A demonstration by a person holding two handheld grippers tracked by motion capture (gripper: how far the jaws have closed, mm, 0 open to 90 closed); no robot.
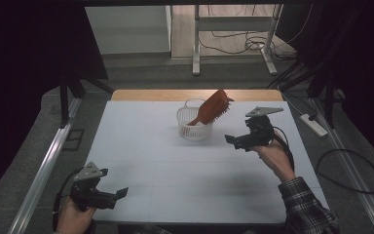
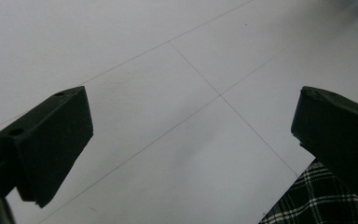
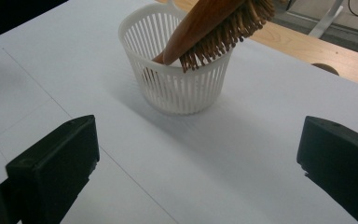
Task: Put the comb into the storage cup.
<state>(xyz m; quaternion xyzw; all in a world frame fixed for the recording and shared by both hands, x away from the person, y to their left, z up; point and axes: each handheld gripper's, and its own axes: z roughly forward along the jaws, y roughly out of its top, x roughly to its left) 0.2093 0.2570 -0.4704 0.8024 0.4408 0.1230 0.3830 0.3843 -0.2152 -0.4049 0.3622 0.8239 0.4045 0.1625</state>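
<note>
High view: the brush (image 1: 213,108) stands tilted in the white basket (image 1: 194,127) at 12 o'clock on the worktop (image 1: 175,180), handle down, bristled head leaning over the rim toward 2 o'clock. Right gripper (image 1: 233,140), jaws spread and empty, hovers just beside the basket at 3 o'clock. Left gripper (image 1: 119,195), jaws spread too, sits at 7 o'clock.

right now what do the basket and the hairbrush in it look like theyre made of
Basket: looks like white moulded plastic, matte, with thin even slats and a smooth rim. Hairbrush: seems to be wood, with a smooth reddish-brown back; its pale bristles could be wood or bamboo, hard to tell.
</note>
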